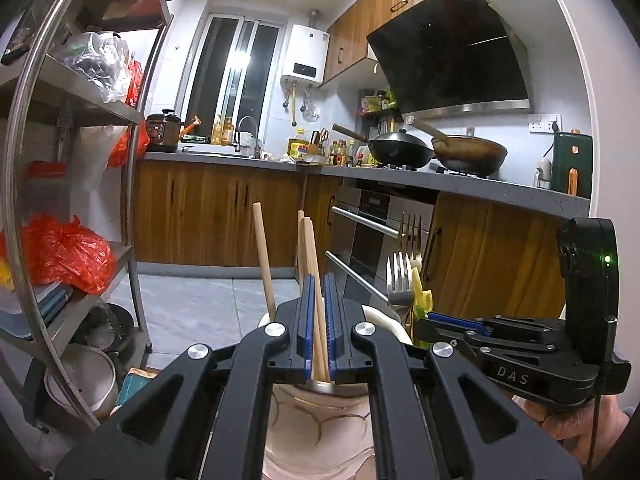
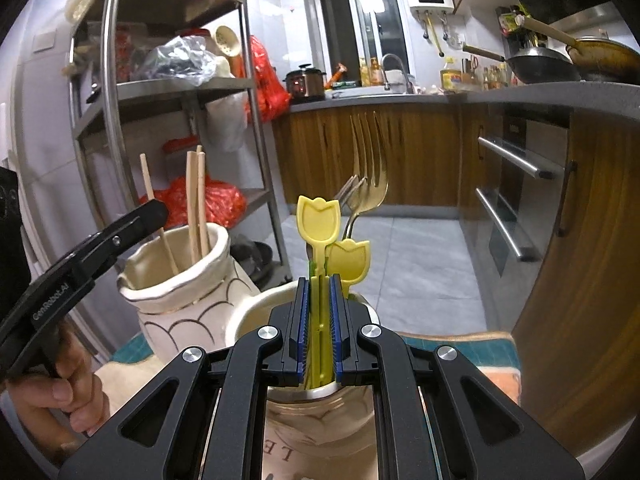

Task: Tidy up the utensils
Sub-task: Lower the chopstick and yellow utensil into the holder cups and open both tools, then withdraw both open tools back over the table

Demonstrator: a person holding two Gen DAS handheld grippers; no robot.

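My left gripper (image 1: 318,280) is shut on a wooden chopstick (image 1: 310,248) that stands in a cream ceramic holder (image 1: 316,420) with brown arcs, beside other chopsticks (image 1: 263,256). The holder also shows in the right wrist view (image 2: 180,296). My right gripper (image 2: 320,280) is shut on the stem of a yellow tulip-shaped spoon (image 2: 319,220) above a second cream holder (image 2: 320,420). That holder also has another yellow tulip spoon (image 2: 350,258) and metal forks (image 2: 368,184). The forks also show in the left wrist view (image 1: 402,276).
A steel shelf rack (image 2: 168,88) with red bags (image 1: 64,252) stands at the left. Wooden cabinets and an oven (image 1: 372,236) run along the back, with woks (image 1: 400,150) on the counter. A teal and orange cloth (image 2: 460,344) lies under the holders.
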